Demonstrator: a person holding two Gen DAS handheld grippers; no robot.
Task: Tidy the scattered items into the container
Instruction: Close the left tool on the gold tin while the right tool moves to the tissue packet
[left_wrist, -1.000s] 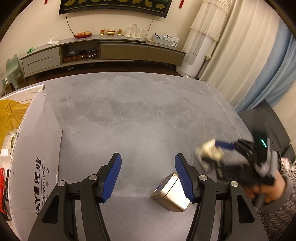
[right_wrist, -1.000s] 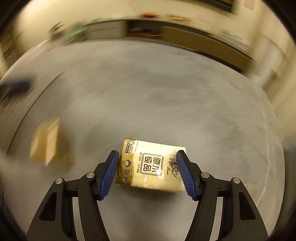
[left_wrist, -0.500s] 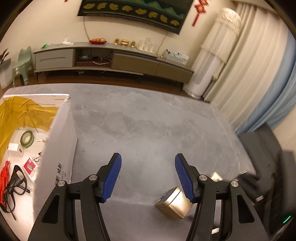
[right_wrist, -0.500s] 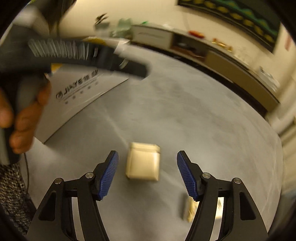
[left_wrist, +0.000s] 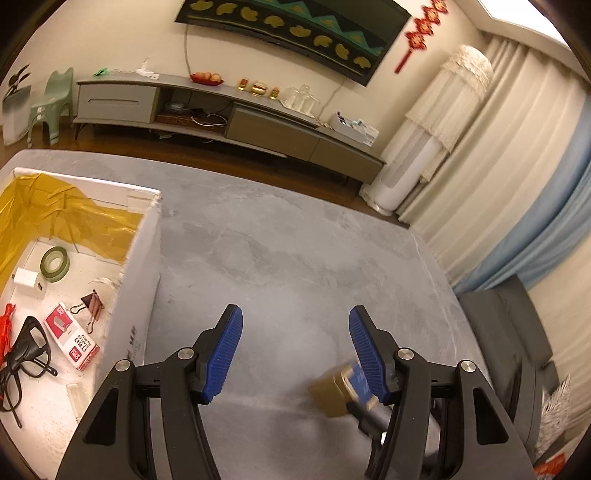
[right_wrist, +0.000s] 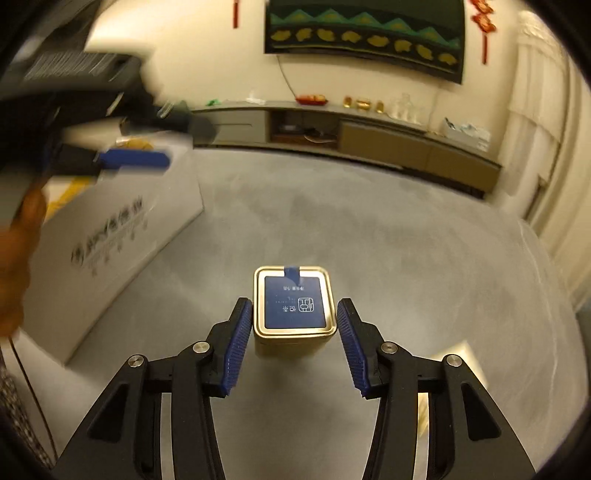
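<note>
1. The right hand-held gripper (right_wrist: 294, 345) now brackets a gold tin (right_wrist: 294, 309) standing on the grey counter (right_wrist: 406, 258), fingers spread, not touching; half a second ago the tin lay farther ahead
2. The left hand-held gripper (left_wrist: 295, 350) stays spread, empty, beside the white box (left_wrist: 140, 280)

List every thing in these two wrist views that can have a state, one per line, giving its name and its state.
Left gripper: open, empty, above the table.
Right gripper: open, straddling the tin, not yet closed.
Gold tin: upright on the table, lid on.
White cardboard box: open-topped, partly filled.
Black glasses: lying in the box, unfolded.
Binder clips: lying in the box.
</note>
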